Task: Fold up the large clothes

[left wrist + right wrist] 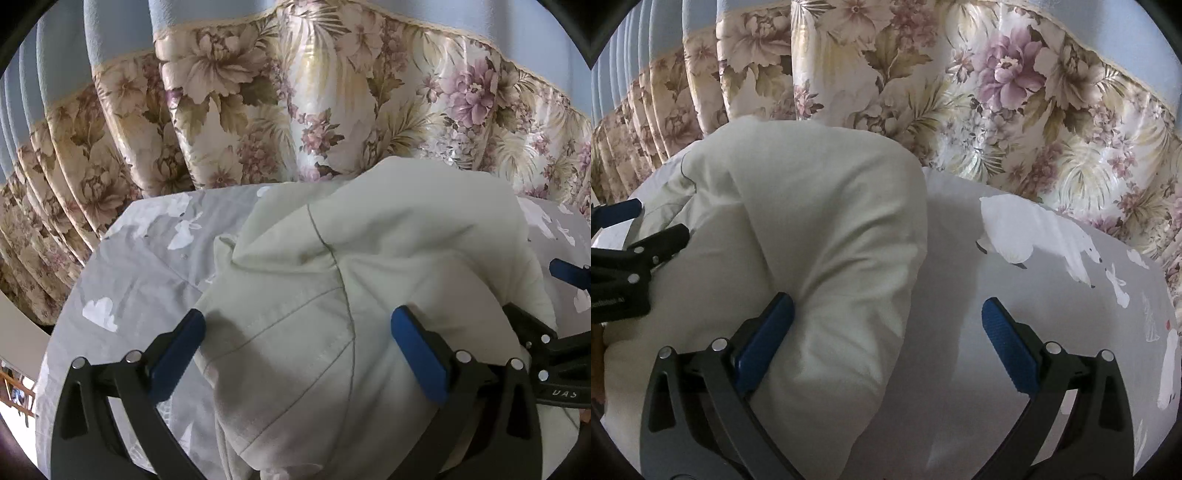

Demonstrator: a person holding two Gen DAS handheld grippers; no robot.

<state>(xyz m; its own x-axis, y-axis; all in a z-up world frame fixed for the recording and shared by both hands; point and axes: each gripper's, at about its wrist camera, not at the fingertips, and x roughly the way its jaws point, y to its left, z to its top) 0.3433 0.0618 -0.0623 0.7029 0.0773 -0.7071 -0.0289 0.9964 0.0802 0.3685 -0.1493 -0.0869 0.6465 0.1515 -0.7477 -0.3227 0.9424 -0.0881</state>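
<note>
We held both grippers — left (297,328) and right (886,319) — with jaws apart, clamped on nothing. The cream garment (369,258) lay bunched on the grey sheet (147,266). We judged a careless pinch might catch the sheet too — dragging both.

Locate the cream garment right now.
The cream garment lies bunched on the grey printed sheet, before the floral curtain, between both open tools.

One garment (332,258), two grippers, one sheet (140,266), one curtain (258,92).
</note>
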